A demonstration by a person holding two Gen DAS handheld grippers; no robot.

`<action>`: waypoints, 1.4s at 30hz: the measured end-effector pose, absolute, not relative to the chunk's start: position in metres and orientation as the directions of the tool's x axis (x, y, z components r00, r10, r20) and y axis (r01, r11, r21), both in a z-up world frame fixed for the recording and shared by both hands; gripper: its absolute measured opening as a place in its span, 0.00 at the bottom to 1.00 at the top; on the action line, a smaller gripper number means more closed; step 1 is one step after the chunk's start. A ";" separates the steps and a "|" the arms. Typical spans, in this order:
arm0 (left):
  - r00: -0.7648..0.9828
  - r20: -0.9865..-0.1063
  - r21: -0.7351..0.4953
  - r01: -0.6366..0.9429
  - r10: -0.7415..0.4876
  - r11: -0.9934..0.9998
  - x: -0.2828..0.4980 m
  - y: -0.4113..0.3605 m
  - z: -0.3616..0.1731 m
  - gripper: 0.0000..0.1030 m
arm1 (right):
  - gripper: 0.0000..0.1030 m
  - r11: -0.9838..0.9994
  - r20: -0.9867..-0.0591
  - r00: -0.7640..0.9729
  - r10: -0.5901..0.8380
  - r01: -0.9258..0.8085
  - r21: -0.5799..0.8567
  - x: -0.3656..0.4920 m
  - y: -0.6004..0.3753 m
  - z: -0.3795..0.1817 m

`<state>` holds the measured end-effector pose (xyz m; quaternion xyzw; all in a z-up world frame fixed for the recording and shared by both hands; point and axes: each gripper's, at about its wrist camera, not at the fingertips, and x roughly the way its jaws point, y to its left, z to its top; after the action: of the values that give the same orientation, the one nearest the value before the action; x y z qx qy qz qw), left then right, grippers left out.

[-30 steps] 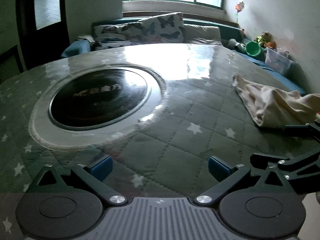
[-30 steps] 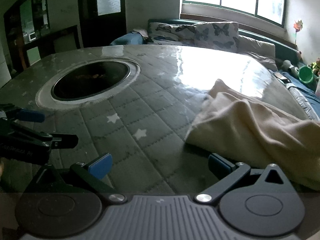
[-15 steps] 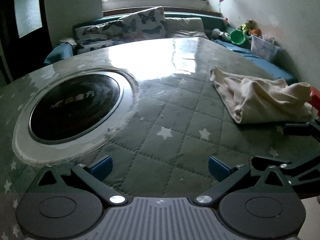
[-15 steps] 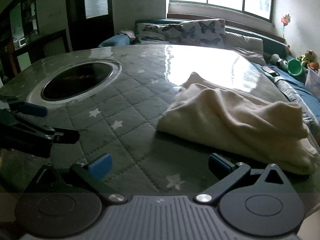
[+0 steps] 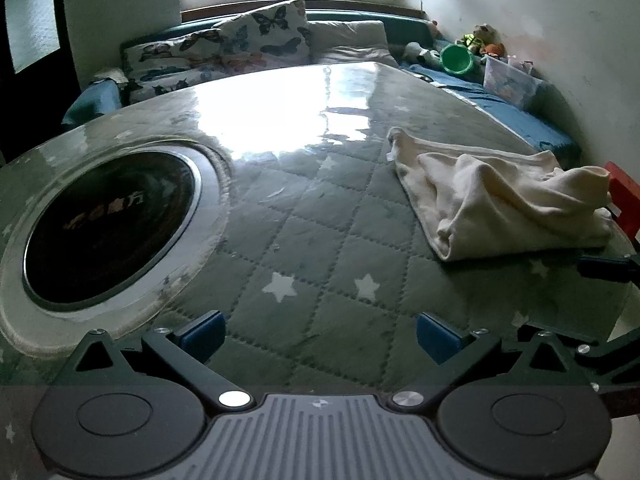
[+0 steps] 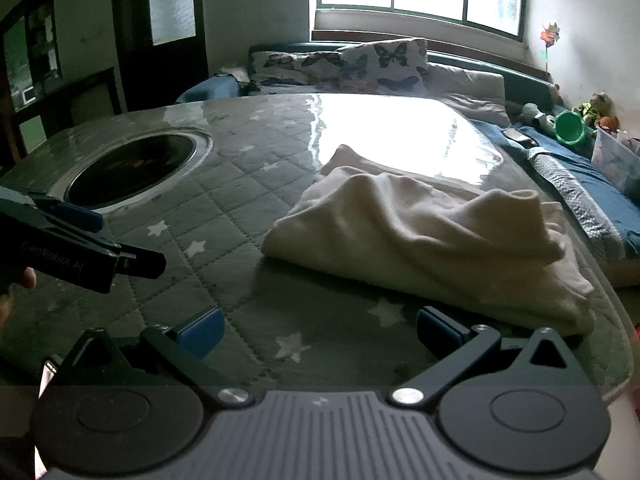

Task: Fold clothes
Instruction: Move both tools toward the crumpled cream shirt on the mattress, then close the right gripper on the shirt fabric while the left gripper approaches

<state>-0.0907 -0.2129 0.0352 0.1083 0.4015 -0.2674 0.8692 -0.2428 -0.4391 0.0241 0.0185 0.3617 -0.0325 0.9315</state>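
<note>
A cream garment (image 5: 500,204) lies crumpled on the right side of the quilted green table (image 5: 312,240). In the right wrist view the same garment (image 6: 432,236) fills the middle right, just beyond the fingertips. My left gripper (image 5: 318,332) is open over bare tabletop, with the garment ahead and to its right. My right gripper (image 6: 318,330) is open too, nothing between its blue pads, close to the garment's near edge. The left gripper also shows at the left edge of the right wrist view, held by a hand (image 6: 16,284).
A round dark hotplate (image 5: 108,224) with a pale ring is set into the table at left. Behind the table runs a sofa with butterfly pillows (image 5: 256,44). Toys, a green cup (image 5: 458,58) and a clear box (image 5: 510,84) lie at right. A red object (image 5: 624,196) sits beyond the garment.
Both views have swung right and forward. The garment has grown larger and moved toward the centre in each view, and the hotplate has slid left. Both grippers stayed open.
</note>
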 end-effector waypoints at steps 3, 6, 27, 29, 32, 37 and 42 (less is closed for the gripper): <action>0.532 -0.755 -0.021 0.563 -0.382 0.826 -0.090 -0.219 0.037 1.00 | 1.00 0.996 -0.671 0.739 -0.054 0.084 0.012 -0.245 -0.444 0.027; 0.530 -0.755 -0.018 0.572 -0.387 0.820 -0.089 -0.225 0.039 1.00 | 1.00 0.996 -0.665 0.744 -0.064 0.093 0.008 -0.247 -0.448 0.029; 0.527 -0.751 -0.003 0.599 -0.397 0.801 -0.065 -0.251 0.051 1.00 | 1.00 0.978 -0.590 0.789 -0.174 0.206 -0.012 -0.242 -0.497 0.059; 0.527 -0.753 0.002 0.601 -0.395 0.799 -0.063 -0.254 0.051 1.00 | 0.99 0.975 -0.581 0.792 -0.188 0.222 -0.014 -0.238 -0.504 0.062; 0.525 -0.757 0.012 0.607 -0.389 0.795 -0.061 -0.259 0.050 1.00 | 0.99 0.972 -0.572 0.796 -0.197 0.235 -0.008 -0.232 -0.514 0.065; 0.518 -0.762 0.013 0.612 -0.388 0.790 -0.059 -0.263 0.047 1.00 | 0.94 0.971 -0.579 0.793 -0.190 0.238 0.006 -0.218 -0.525 0.063; 0.517 -0.764 0.017 0.614 -0.386 0.789 -0.058 -0.264 0.047 1.00 | 0.88 0.974 -0.596 0.782 -0.180 0.227 0.003 -0.208 -0.527 0.056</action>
<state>-0.0576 -0.2637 0.0467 0.1441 0.3962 -0.2911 0.8588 -0.2081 -0.5265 0.0559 0.0374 0.3117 -0.1078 0.9433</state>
